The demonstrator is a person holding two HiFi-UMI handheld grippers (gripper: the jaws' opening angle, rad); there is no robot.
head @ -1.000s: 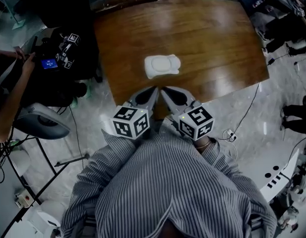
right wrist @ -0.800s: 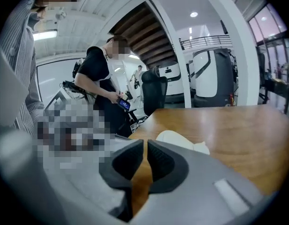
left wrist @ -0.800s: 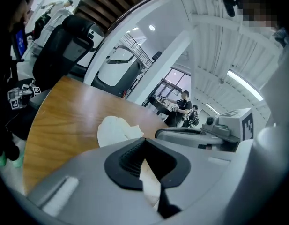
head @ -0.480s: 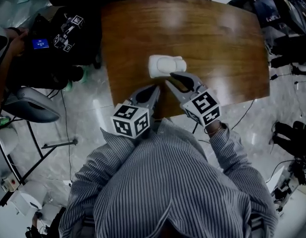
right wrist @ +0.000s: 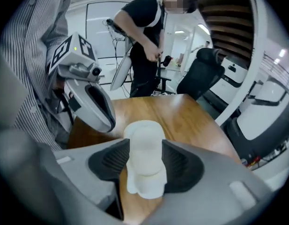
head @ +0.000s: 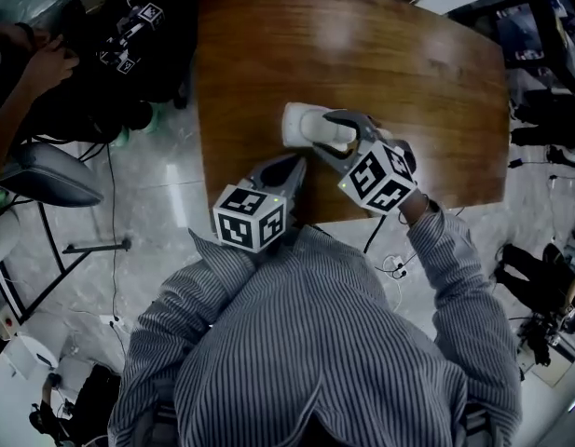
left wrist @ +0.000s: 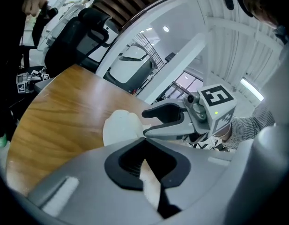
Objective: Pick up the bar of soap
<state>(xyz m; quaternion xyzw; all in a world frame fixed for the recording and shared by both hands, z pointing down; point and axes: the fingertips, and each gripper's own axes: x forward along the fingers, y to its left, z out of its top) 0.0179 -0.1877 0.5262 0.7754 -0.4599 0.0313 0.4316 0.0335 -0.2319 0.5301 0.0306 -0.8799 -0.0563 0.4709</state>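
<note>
White soap point(head: 308, 123) lies flat on the wooden worktop point(head: 417, 73), about midway across and nearer the front edge than the back. The right claw point(head: 337, 130) is over it with its jaws opening, and its own view shows the bar standing between the two ribbed pads, one close on each side. Whether either pad already touches the bar I cannot tell, but nothing looks squeezed. The left claw point(head: 293, 166) has its jaws pressed together on nothing and sits at the worktop's front edge, just short of the soap.

By my reading the step in hand is lining up for the grasp: the bar is straddled but not yet gripped or raised. The next move calls for settling the pads low along the bar's long sides, closing evenly, then lifting straight up. The soap looks rounded and smooth, so a high or lopsided pinch may let it squirt out.

From the head view the right claw covers the bar's right end. Its underside and its contact with the wood are hidden.
</note>
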